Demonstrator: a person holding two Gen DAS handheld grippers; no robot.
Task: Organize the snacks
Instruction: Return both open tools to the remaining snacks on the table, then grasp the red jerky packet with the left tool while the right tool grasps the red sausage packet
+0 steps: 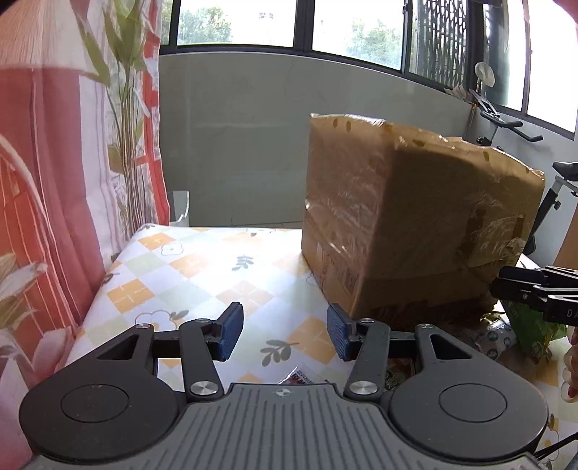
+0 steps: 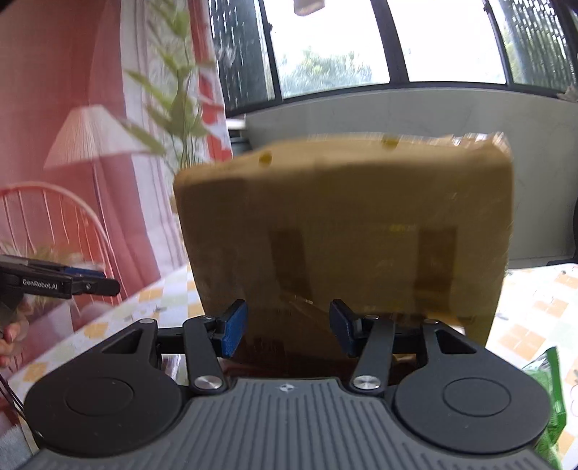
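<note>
Indoors: checked tablecloth [image 1: 202,274], cardboard box [image 1: 397,217], curtain [image 1: 72,162], windows [image 1: 354,29].

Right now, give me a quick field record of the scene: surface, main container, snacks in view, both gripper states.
surface: table with checked floral tablecloth
container: taped cardboard box standing on the tablecloth
snacks: green packet at the box's right; others only partly visible by the box's base
left gripper: open, nothing between the pads, left of the box's near corner
right gripper: open, empty, facing the box's side
backdrop: red and white curtain, windows behind
</note>
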